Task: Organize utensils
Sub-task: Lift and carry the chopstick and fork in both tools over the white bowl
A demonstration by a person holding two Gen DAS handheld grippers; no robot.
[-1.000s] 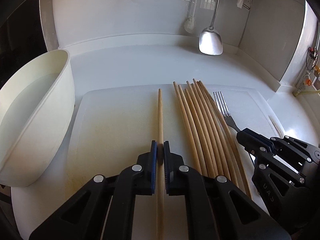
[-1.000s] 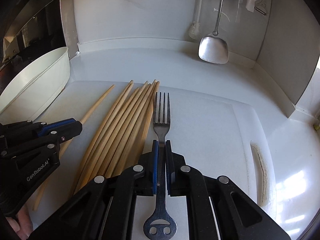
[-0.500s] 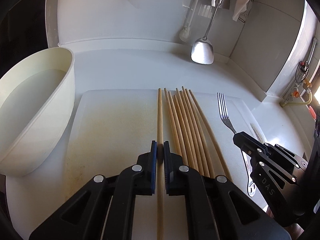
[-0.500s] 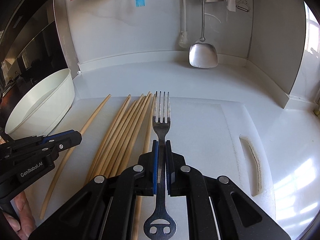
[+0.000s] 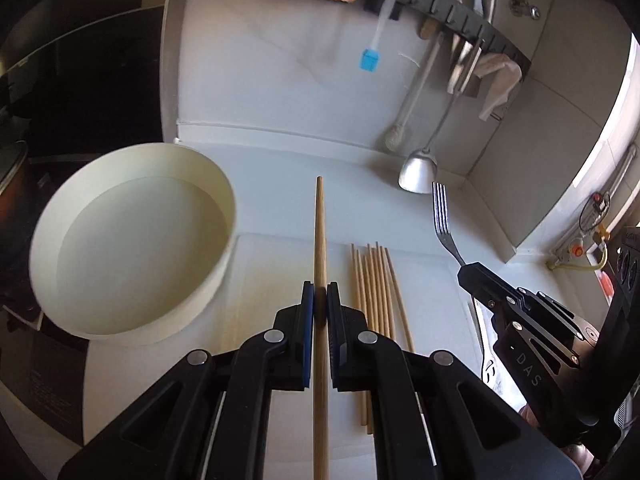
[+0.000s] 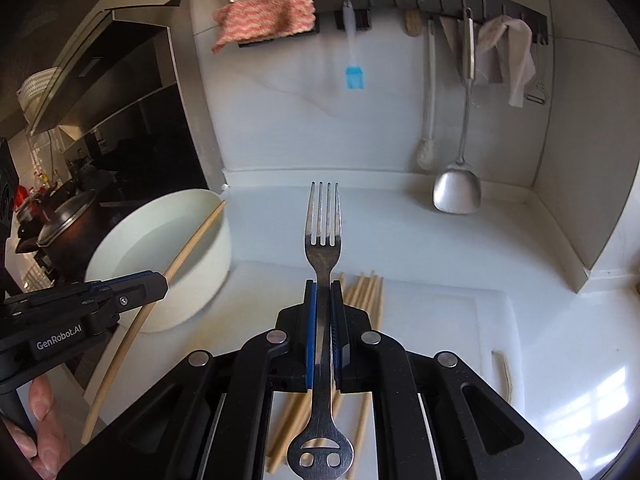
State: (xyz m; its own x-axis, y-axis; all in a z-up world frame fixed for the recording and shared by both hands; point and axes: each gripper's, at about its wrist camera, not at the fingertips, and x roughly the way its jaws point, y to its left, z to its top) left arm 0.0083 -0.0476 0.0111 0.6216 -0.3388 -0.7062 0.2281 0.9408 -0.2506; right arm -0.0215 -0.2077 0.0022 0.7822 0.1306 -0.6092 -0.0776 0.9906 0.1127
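1. Left wrist view: left gripper (image 5: 320,300) clamped on a single chopstick (image 5: 320,236), tip pointing to 12 o'clock and clear of the cutting board (image 5: 272,280). Loose chopsticks (image 5: 374,280) lie on the board at its 3 o'clock. Bowl (image 5: 132,240) at 9 o'clock holds water. The right gripper (image 5: 480,280) at 3 o'clock carries the fork (image 5: 442,220).
2. Doing it well: likely carrying to the rack (image 5: 440,0) at 1 o'clock; keep the grip tight and the stick level, clear of the bowl rim.
3. Hard to see: chopstick's rear end cut off at the bottom edge; rack slots blurred.
4. Right wrist view: right gripper (image 6: 324,292) closed on the fork's (image 6: 323,224) neck, tines to 12 o'clock, handle end at 6.
5. Doing it well: keep the tines away from the hanging spatula (image 6: 456,194) at 2 o'clock.
6. Hidden: bundle partly under the gripper; rack top cropped.
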